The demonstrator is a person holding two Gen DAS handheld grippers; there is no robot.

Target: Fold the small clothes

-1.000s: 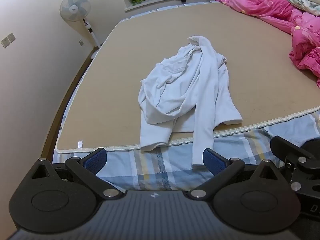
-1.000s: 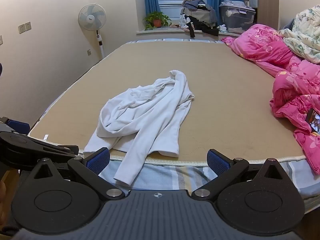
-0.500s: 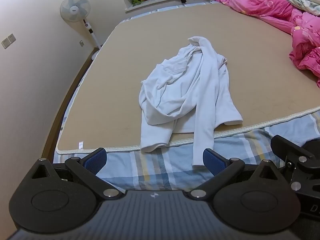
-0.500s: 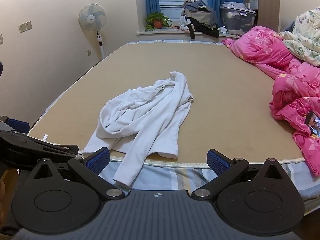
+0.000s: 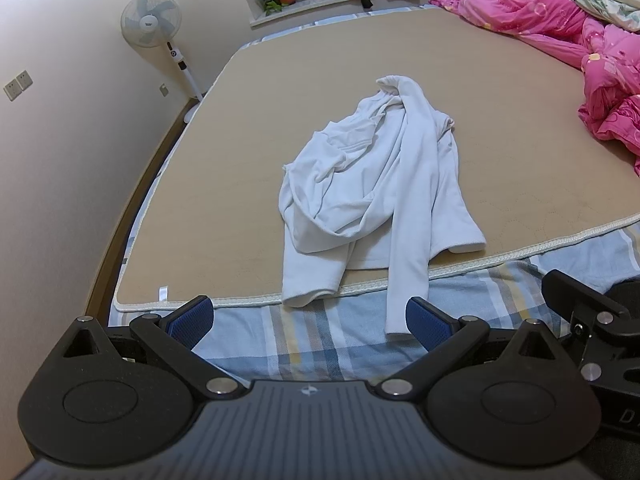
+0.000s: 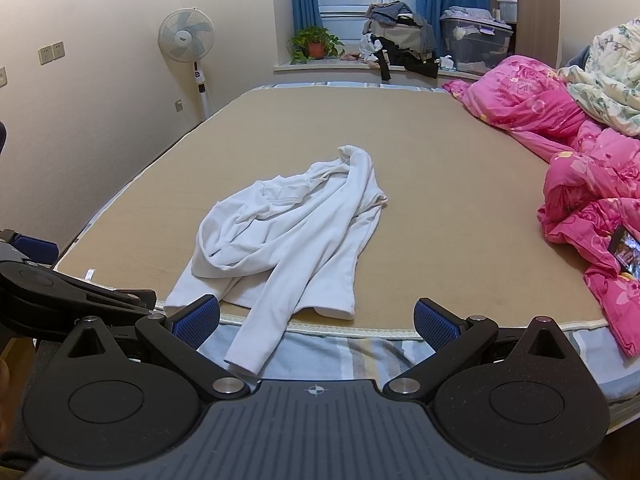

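A crumpled white long-sleeved top [image 5: 372, 184] lies on the tan mat [image 5: 224, 168] of a bed, one sleeve hanging over the near edge onto the striped sheet [image 5: 304, 336]. It also shows in the right wrist view [image 6: 288, 236]. My left gripper [image 5: 308, 322] is open and empty, just short of the bed's near edge, its right pad beside the sleeve end. My right gripper [image 6: 316, 322] is open and empty, in front of the near edge, the sleeve end between its fingers. The left gripper's body [image 6: 60, 296] shows at the left of the right wrist view.
Pink quilts [image 6: 576, 168] pile along the bed's right side, a phone [image 6: 626, 250] lying on them. A standing fan [image 6: 186, 40] is by the left wall. A potted plant [image 6: 314, 42], clothes and a storage box [image 6: 476, 42] sit on the window sill.
Both grippers have eased slightly forward; the view barely shifts. The top has not moved and both grippers stay open.
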